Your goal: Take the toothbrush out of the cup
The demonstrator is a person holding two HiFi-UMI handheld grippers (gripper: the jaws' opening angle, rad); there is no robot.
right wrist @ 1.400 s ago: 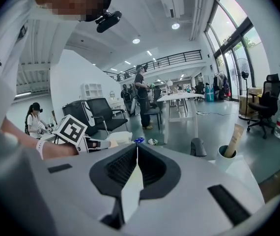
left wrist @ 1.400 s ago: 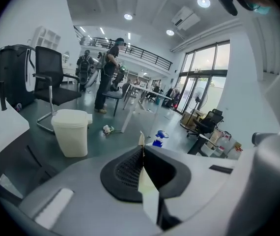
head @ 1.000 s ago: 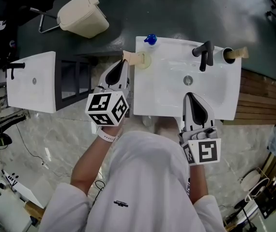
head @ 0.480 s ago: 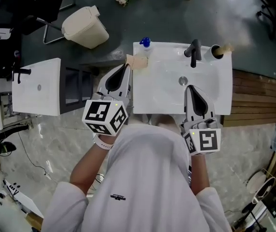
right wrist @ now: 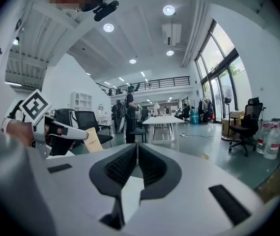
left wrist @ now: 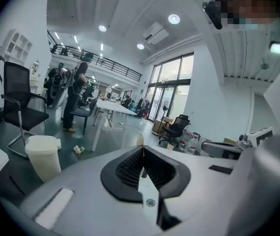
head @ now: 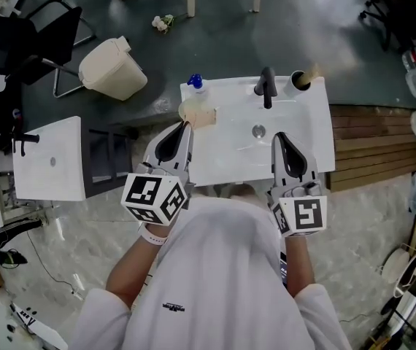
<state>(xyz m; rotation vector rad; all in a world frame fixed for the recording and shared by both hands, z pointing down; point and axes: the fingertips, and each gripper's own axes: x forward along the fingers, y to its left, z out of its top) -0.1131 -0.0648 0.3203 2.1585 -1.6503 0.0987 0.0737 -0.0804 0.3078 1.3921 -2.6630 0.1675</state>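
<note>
A white sink point(head: 310, 148) fills the middle of the head view. At its back right corner stands a dark cup point(head: 298, 83), and a blurred tan toothbrush handle point(head: 312, 71) sticks out of it. My left gripper point(head: 187, 125) hovers over the sink's left edge, shut on a flat tan card point(head: 198, 113). The card's tip shows above the jaws point(left wrist: 140, 138). From the right gripper view, the left gripper point(right wrist: 85, 136) holds that tan card point(right wrist: 94, 139) in the air. My right gripper point(head: 277, 135) is shut and empty over the sink's front, well short of the cup.
A black faucet point(head: 266, 86) and a blue-capped bottle point(head: 195, 83) stand at the sink's back. A second white basin point(head: 47, 159) lies to the left, with a beige bin point(head: 112, 68) beyond it. Wooden decking point(head: 368, 152) runs to the right. Tables and chairs stand further off.
Both shut grippers have risen over the sink's front, with the tan card staying at the left gripper's tip. The head view has swung, so the sink sits lower and further left.
</note>
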